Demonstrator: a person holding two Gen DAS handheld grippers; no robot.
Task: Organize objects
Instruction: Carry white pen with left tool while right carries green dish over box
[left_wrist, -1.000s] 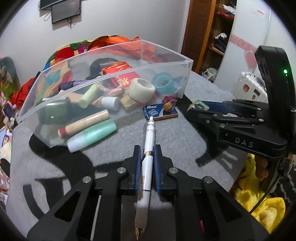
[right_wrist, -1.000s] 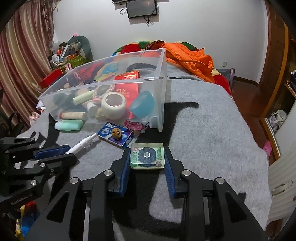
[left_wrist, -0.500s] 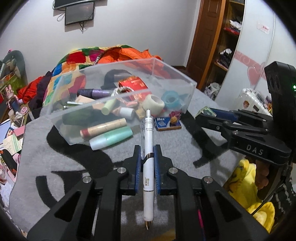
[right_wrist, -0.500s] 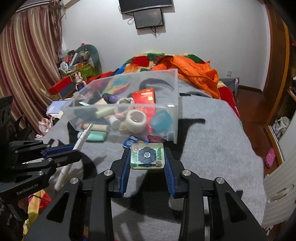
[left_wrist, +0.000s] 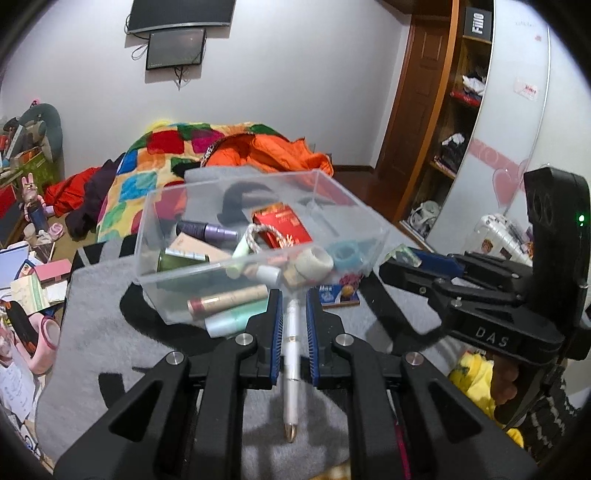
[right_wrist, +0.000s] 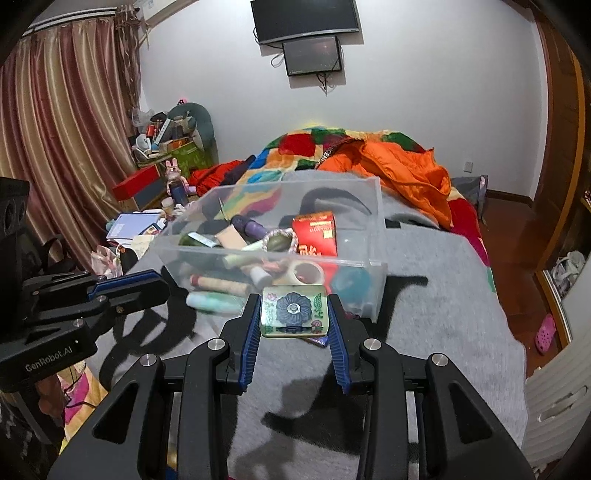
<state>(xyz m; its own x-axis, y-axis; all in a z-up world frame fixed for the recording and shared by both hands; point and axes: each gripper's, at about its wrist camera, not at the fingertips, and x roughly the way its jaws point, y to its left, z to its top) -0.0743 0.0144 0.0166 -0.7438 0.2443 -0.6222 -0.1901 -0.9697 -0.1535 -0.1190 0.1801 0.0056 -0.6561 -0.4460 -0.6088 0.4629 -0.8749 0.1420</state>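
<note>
Two jaws: left (left_wrist: 293, 325) loose around pen (left_wrist: 291, 347), right (right_wrist: 294, 314) clamping floral block (right_wrist: 294, 310).

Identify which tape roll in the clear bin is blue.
The blue tape roll at the clear bin's right front corner; the beige tape roll beside it is larger and off-white.

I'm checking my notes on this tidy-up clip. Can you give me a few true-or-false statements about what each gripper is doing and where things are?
1. The left gripper is open around a white pen. True.
2. The right gripper holds a roll of tape. False: it holds a flower-patterned block.
3. The clear bin is empty. False: it holds many items.
4. The bin sits on a grey blanket. True.
</note>
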